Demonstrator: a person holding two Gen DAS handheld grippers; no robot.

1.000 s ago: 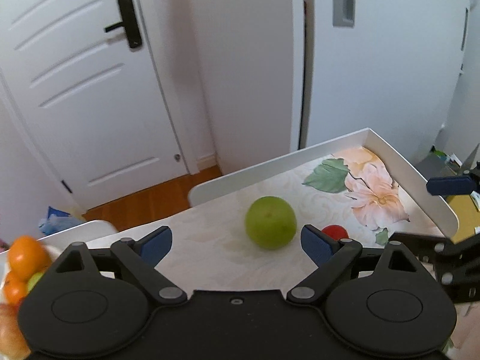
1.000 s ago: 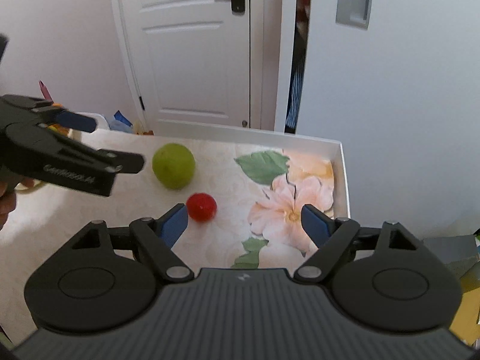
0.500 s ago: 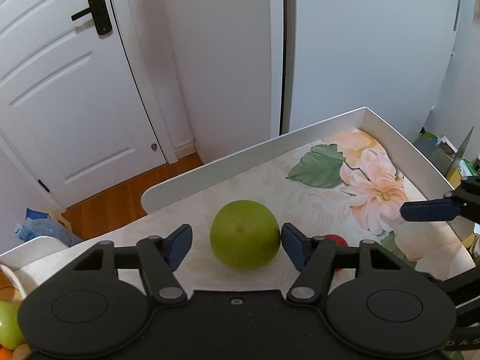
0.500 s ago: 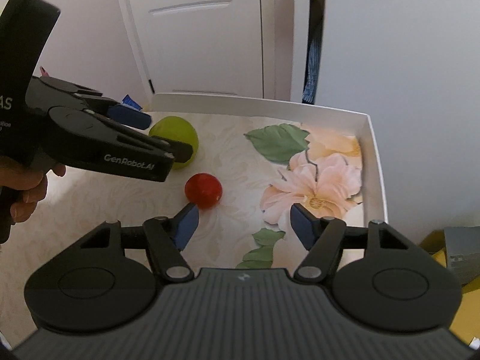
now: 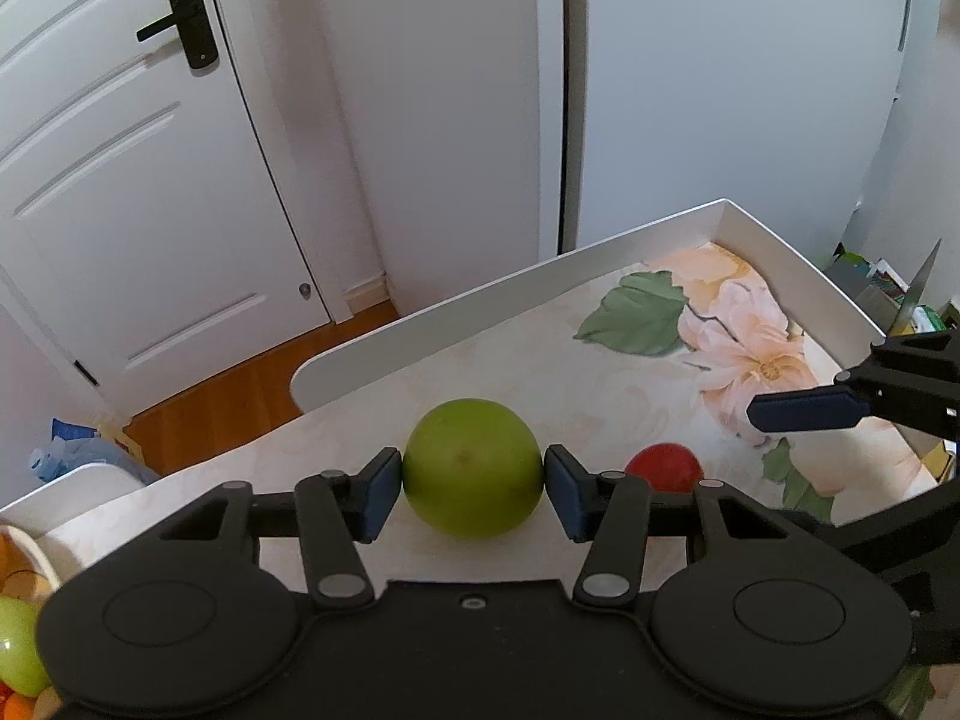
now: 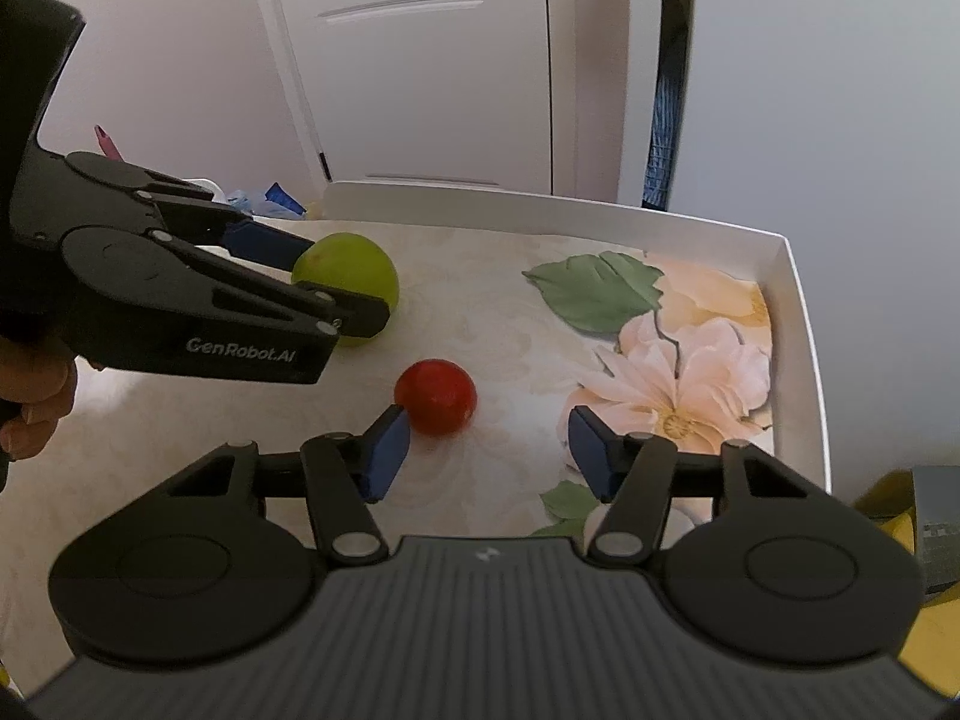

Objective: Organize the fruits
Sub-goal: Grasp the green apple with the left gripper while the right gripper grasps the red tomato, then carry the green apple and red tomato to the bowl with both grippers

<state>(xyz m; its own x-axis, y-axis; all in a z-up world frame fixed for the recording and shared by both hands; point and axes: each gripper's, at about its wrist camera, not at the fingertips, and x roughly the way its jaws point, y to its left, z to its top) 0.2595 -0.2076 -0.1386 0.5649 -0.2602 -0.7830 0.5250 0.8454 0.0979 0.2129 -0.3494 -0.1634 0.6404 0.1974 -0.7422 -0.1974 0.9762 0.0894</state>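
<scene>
A green apple [image 5: 472, 462] rests on the flowered white tray [image 5: 540, 282]. My left gripper [image 5: 472, 492] is closing on it, both blue pads touching its sides. The right wrist view shows the same grip [image 6: 345, 279] on the apple [image 6: 360, 264]. A small red fruit [image 6: 436, 397] lies to the apple's right, just ahead of the left pad of my right gripper [image 6: 489, 450]. That gripper's jaws are closing, with no pad pressing on the fruit. In the left wrist view, one of the right gripper's fingers [image 5: 804, 411] hangs above the red fruit [image 5: 663, 468].
The tray's raised rim [image 6: 798, 330] runs along the far and right sides. A bowl with green and orange fruit [image 5: 18, 648] sits at the lower left. A person's hand [image 6: 30, 408] holds the left gripper. A yellow object and a grey box [image 6: 936, 534] lie beyond the right rim.
Both grippers came down toward the tray and narrowed their jaws. The left one slid around the green apple until its pads met it; the right one neared the red fruit.
</scene>
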